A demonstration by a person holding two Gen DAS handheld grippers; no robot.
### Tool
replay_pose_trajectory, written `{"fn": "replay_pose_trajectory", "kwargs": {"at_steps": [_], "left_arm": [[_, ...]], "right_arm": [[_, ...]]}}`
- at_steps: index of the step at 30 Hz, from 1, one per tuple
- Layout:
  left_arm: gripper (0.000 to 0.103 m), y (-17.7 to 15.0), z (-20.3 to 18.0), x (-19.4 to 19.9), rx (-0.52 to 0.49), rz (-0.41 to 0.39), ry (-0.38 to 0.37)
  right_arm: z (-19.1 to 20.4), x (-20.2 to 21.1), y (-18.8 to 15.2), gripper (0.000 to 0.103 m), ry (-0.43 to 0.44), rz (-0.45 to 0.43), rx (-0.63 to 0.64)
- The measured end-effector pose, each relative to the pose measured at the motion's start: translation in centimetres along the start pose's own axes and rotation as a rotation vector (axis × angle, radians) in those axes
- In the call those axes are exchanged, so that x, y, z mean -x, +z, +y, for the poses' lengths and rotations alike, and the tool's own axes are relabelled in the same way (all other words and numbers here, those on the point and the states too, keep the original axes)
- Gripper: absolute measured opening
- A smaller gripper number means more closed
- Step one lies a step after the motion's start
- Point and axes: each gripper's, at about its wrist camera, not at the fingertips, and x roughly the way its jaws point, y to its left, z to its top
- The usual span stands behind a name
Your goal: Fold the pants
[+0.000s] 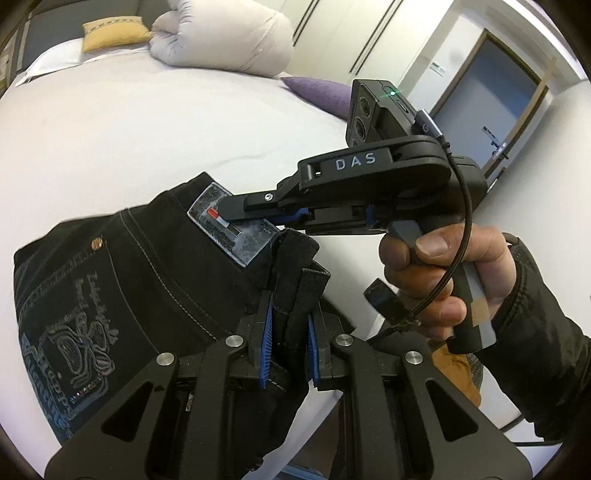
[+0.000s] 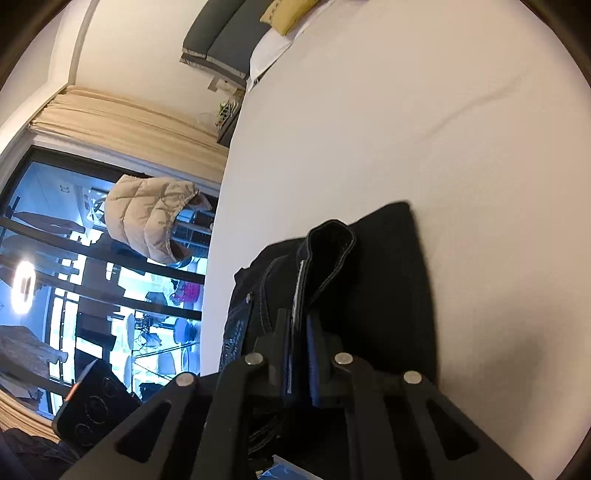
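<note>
Here, both tools [image 1: 290, 341] [image 2: 299, 354] gripping black pants [image 1: 122, 280]

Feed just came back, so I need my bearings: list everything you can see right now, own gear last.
pants: one pair, black denim, on the bed, pinched by both grippers
waistband patch: one, grey, on the pants
bed: one, white sheet
duvet: one, white, bundled at the bed's far end
cushions: two, yellow and purple
puffer jacket: one, beige, hanging by the window
door: one, dark, far right
left gripper: black, blue pads, shut on pants
right gripper: black, shut on the waistband
right hand: gripping the handle
</note>
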Motion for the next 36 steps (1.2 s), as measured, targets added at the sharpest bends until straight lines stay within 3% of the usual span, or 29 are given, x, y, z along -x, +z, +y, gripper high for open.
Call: {"fn": "replay_pose_trajectory", "kwargs": {"at_steps": [8, 10, 11, 13, 15, 17, 18, 20, 21, 26, 29, 30, 32, 33, 35, 36], "left_arm": [[0.014, 0.1, -0.7, -1.9, -0.026, 0.036, -0.014], [0.015, -0.4, -0.4, -3.4, -0.022, 0.087, -0.005], [0.016, -0.9, 0.1, -4.1, -0.014, 0.119, 0.001], [0.020, -1.4, 0.8, -4.3, 0.024, 0.134, -0.017], [0.026, -1.4, 1.1, -3.4, 0.049, 0.138, -0.054], [0.029, -1.2, 1.4, -1.5, 0.075, 0.141, -0.087], [0.032, -1.2, 1.5, -0.4, 0.080, 0.128, -0.094], [0.067, -1.2, 2.1, 2.6, 0.089, 0.088, -0.098], [0.070, -1.3, 2.6, 3.8, 0.094, 0.058, -0.092], [0.070, -1.8, 8.3, 7.3, 0.165, -0.018, 0.046], [0.070, -1.2, 10.8, 7.3, 0.187, -0.024, 0.108], [0.070, -1.1, 11.6, 6.9, 0.180, -0.011, 0.138], [0.064, -0.4, 13.0, 5.4, 0.180, 0.037, 0.172], [0.062, -0.5, 13.8, 4.5, 0.184, 0.067, 0.188], [0.054, -1.0, 15.2, 3.1, 0.180, 0.117, 0.221], [0.054, -1.5, 15.1, 2.9, 0.158, 0.119, 0.242]], "right_arm": [[-3.2, 1.7, -0.1, 0.010, -0.019, -0.023, -0.055], [-4.3, 1.2, -0.3, 0.011, -0.018, 0.000, -0.074], [-5.0, 0.8, -0.4, 0.016, -0.027, 0.010, -0.094], [-6.8, 0.2, -0.8, 0.018, -0.029, 0.014, -0.137], [-7.4, 0.8, -1.2, 0.018, 0.001, -0.014, -0.162], [-6.8, 1.8, -1.4, 0.028, -0.033, -0.040, -0.140], [-6.5, 2.4, -1.5, 0.028, -0.059, -0.049, -0.130], [-5.5, 3.8, -1.6, 0.028, -0.090, -0.070, -0.108], [-4.6, 4.4, -1.6, 0.028, -0.077, -0.083, -0.087], [0.5, 4.7, -2.9, 0.028, -0.043, -0.074, 0.029], [1.7, 2.1, -4.4, 0.028, -0.151, 0.009, 0.098], [1.4, 0.7, -5.2, 0.028, -0.227, 0.055, 0.105], [0.6, -0.8, -6.1, 0.013, -0.304, 0.085, 0.101], [0.4, -0.8, -6.3, 0.010, -0.320, 0.067, 0.108], [-0.4, -0.3, -6.3, 0.000, -0.305, 0.047, 0.069], [-1.0, 0.0, -6.1, 0.000, -0.294, 0.044, 0.023]]}}
